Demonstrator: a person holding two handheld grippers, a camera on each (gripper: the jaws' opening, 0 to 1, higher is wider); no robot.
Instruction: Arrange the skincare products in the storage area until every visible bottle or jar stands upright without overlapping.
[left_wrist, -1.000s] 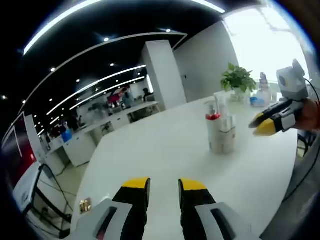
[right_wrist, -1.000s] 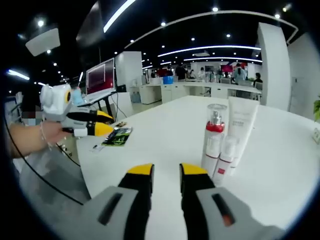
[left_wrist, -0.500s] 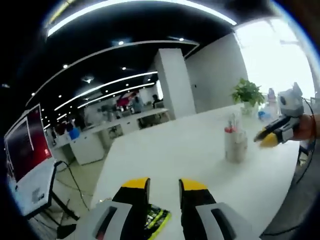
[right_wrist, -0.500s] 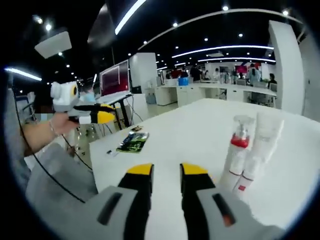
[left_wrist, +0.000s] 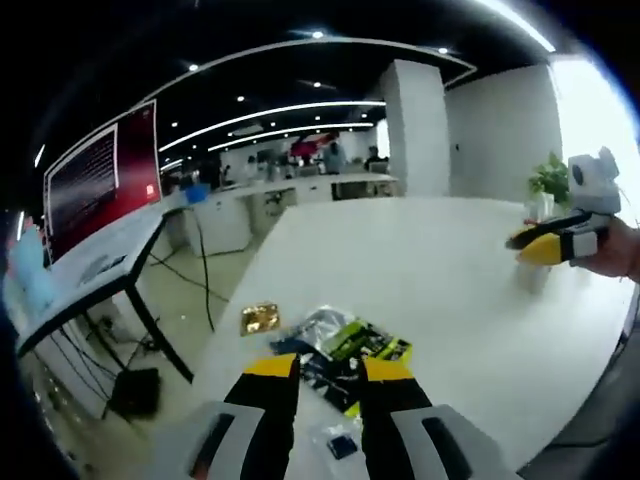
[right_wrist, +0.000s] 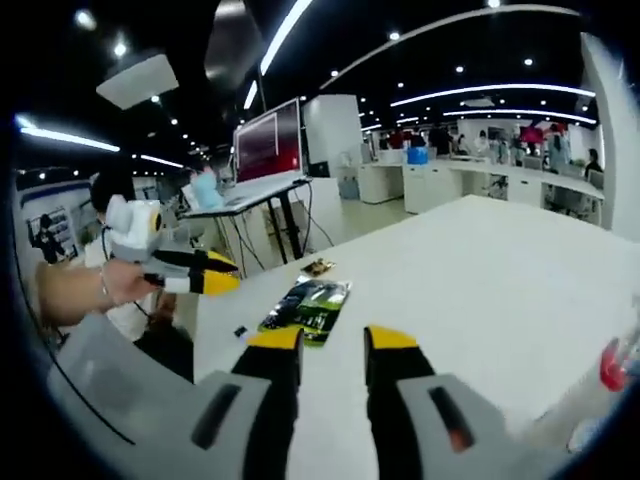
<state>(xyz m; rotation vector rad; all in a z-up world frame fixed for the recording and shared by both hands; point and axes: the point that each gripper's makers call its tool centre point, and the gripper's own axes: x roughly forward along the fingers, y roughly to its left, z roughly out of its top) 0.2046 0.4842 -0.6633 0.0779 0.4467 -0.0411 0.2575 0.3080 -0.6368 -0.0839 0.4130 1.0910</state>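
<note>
My left gripper (left_wrist: 330, 368) hangs open over the near table edge, with nothing between its yellow-tipped jaws. Just beyond them lies a heap of green and black sachets (left_wrist: 345, 345). My right gripper (left_wrist: 545, 246) comes in from the right, held in a hand. In the right gripper view my right gripper (right_wrist: 333, 342) is open and empty above the white table (right_wrist: 470, 270). A pump bottle with a red collar (right_wrist: 612, 366) stands at that view's far right edge, mostly cut off. My left gripper (right_wrist: 200, 275) is at the left, beside the table's end.
A gold sachet (left_wrist: 260, 318) and a small blue item (left_wrist: 342, 445) lie near the sachets (right_wrist: 308, 305). A potted plant (left_wrist: 548, 180) stands at the far table edge. A desk with a red screen (right_wrist: 270, 145) is off the table's end.
Both views have swung left, away from the group of bottles. The sachets have come into the left gripper view, and the bottles have slid to the right gripper view's edge.
</note>
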